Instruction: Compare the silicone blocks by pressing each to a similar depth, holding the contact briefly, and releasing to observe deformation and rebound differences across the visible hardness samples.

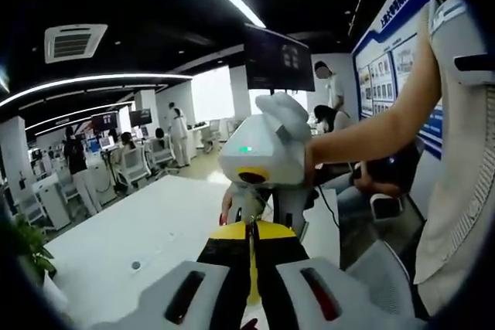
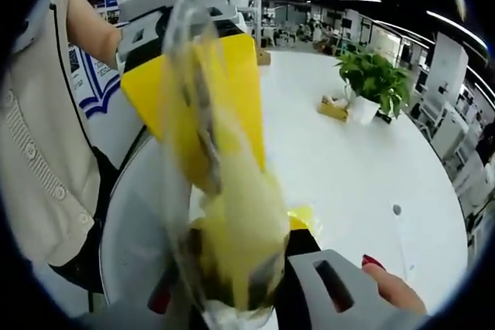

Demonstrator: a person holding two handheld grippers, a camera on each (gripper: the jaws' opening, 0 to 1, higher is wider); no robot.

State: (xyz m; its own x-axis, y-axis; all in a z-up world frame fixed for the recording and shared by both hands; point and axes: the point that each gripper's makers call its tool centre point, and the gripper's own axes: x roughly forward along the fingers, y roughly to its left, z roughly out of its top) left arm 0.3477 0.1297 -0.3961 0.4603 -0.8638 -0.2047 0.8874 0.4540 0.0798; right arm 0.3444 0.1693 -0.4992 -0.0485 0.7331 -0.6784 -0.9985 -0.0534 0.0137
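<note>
spanning both views, a white round tabletop (image 2: 348, 168), potted plant (image 2: 375, 83) set near its far edge, right gripper (image 1: 263, 152) held over it, a yellow silicone block (image 2: 213, 113) clamped between the left gripper (image 1: 251, 268) fingers (image 1: 224, 268), right fingers' state cannot be told

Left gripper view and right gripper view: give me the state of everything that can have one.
left hand-held gripper: shut on the yellow piece.
yellow piece: clamped, lifted off the table.
right hand-held gripper: bag between its jaws; open or shut unclear.
clear bag: lifted, blurred.
potted plant: upright on the table.
</note>
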